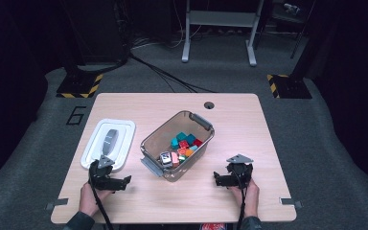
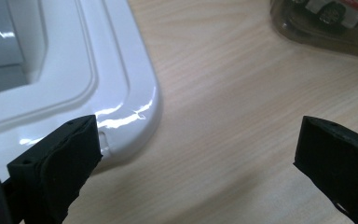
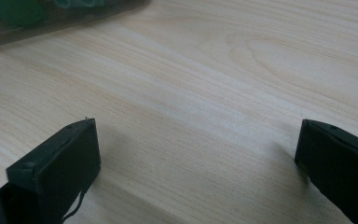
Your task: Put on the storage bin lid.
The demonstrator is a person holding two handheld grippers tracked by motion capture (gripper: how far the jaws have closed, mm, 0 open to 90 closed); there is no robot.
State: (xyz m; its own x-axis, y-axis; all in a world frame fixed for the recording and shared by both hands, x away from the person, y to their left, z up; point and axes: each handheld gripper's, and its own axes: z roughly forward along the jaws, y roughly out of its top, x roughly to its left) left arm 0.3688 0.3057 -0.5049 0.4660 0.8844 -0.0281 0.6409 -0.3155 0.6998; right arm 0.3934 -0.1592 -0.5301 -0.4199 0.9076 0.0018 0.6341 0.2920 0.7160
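Observation:
A clear plastic bin [image 1: 191,120] sits mid-table, holding several coloured blocks [image 1: 184,142] and small toy cars. Its white lid [image 1: 94,146] lies flat at the left, grey handle up. My left gripper [image 1: 124,181] rests on the table near the front edge, just below the lid, jaws wide apart and empty; the left gripper view has the lid's rounded corner [image 2: 135,112] beside the left jaw and the bin's edge [image 2: 307,32] at top right. My right gripper [image 1: 217,178] rests at the front right, open and empty, over bare wood [image 3: 191,116].
The wooden table [image 1: 249,124] has a cable hole [image 1: 209,105] at its back edge. Grey carpet surrounds it, with cables, a metal frame [image 1: 219,28] and hazard-striped stand bases [image 1: 79,86] beyond.

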